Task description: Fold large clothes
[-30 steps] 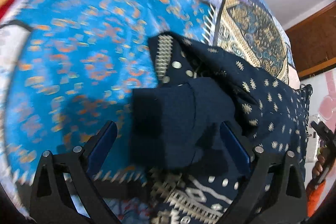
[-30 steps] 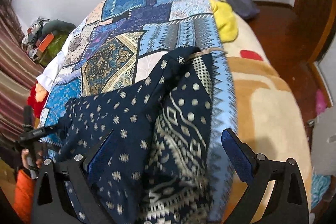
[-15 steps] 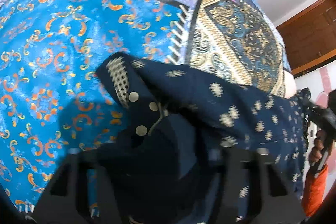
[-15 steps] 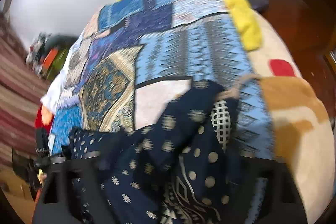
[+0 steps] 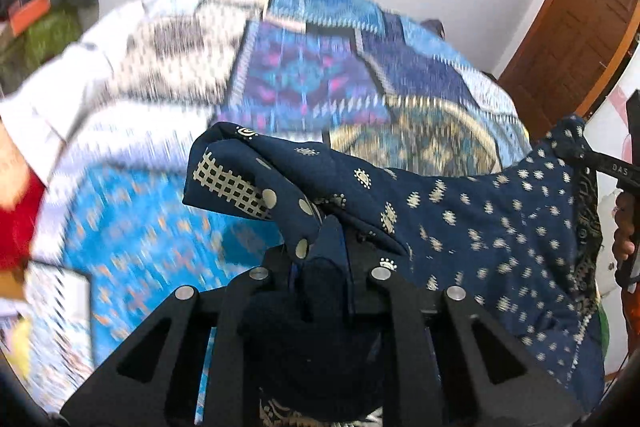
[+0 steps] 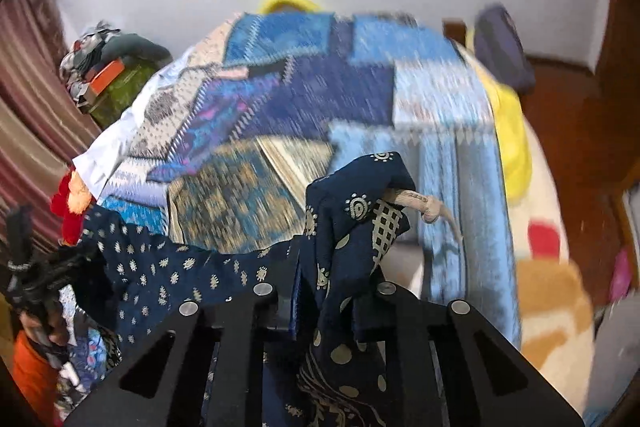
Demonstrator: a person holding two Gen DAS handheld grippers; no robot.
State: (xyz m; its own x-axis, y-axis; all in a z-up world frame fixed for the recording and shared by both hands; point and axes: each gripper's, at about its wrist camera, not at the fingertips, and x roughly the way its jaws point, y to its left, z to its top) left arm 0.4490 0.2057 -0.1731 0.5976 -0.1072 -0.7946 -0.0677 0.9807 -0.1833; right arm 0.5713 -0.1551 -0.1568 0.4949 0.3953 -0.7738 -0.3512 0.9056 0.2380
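Left wrist view: 1 left gripper (image 5: 320, 259), jaws pinched nearly together on a bunched corner of 1 navy printed garment (image 5: 480, 227). Cloth spills over the gripper body and stretches rightward, off the bed, to the right gripper (image 5: 612, 167) at the frame edge, where a dark bar w/ white lettering and a hand (image 5: 624, 231) around its handle show. Near the clamp the fabric shows a cream grid patch (image 5: 228, 183) and a few big cream dots; the rest carries many small cream motifs.

Right wrist view: right gripper (image 6: 324, 291), jaws closed tight on another bunch of the same garment (image 6: 352, 227). 1 beige knotted drawstring (image 6: 428, 207) pokes out of the folded edge to the right. Fabric runs left as a taut span to the left gripper (image 6: 36, 279), held by a hand (image 6: 44, 331) w/ an orange sleeve (image 6: 28, 371) below it.

Garment hangs between the 2 grippers, above 1 bed covered by a blue patchwork spread (image 6: 312, 99); bedding is motion-blurred in both views. Also seen: 1 yellow pillow (image 6: 512, 143) at the spread's right edge, 1 dark bag (image 6: 500, 47) near the wall, 1 pile of clutter w/ an orange box (image 6: 108, 71) at left, striped curtain (image 6: 24, 107), wooden door (image 5: 576, 23).
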